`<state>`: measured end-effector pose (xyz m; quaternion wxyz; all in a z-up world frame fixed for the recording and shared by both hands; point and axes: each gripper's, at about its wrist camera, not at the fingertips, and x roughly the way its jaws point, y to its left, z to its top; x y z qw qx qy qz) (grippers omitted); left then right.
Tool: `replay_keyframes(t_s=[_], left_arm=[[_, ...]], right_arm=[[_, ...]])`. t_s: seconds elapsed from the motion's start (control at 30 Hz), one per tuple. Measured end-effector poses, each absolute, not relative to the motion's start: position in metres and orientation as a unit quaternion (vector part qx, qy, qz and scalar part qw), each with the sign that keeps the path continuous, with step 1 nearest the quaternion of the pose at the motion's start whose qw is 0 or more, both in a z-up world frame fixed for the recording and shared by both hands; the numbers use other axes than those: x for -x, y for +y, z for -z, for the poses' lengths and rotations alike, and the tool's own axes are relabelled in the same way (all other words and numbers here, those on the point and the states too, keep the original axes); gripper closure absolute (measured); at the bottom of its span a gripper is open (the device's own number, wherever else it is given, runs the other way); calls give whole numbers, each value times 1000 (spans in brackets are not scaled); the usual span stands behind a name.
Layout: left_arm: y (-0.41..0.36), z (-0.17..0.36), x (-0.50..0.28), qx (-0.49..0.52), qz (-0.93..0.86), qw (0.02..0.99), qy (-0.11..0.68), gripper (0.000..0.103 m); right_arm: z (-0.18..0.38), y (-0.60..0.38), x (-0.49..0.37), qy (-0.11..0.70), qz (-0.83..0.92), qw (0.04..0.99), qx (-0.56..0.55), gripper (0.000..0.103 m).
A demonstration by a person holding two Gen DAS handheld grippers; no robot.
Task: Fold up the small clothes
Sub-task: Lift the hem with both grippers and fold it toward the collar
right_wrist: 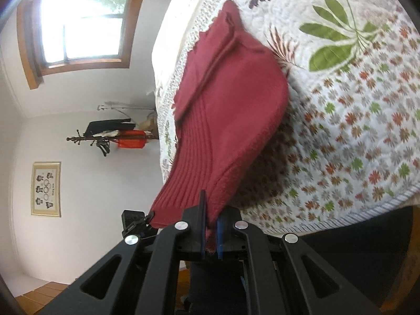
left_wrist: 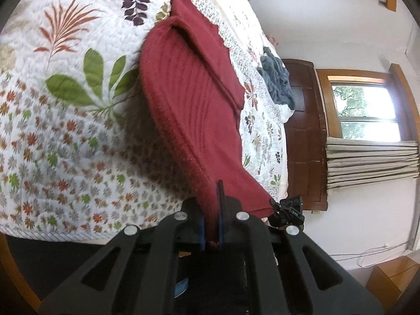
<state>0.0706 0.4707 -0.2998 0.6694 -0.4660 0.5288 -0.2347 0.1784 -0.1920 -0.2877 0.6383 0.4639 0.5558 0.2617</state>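
Left gripper [left_wrist: 212, 218] pinching a near corner of the red knit [left_wrist: 189, 99], jaws pressed together on it. Right gripper [right_wrist: 210, 225] likewise clamped on the other near corner of the knit [right_wrist: 228, 105]. Knit lifted at the near edge, stretching away toward 12 o'clock, far end lying folded on the quilt [left_wrist: 65, 120]. Grey cloth [left_wrist: 278, 81] at 2 o'clock, well apart.
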Motion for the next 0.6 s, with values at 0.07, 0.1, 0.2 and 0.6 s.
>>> replay_keyframes(t_s=[0.07,0.1,0.2,0.6], left_arm=[[470,297,-76,470,235,669,526,99],[471,296,-78,471,236,669,524,99],[471,294,-85,476,238,669,520,99],[485,288,-136,493,234,666,509,99]], right_arm=[[286,-190,-183,554,-263,639,-465,97],[285,-191,-186,553,-263,639,-467,97],[282,-184,-195,550,-264,639,-469,97],[271,-181,-243,544,-263,645,-468,97]])
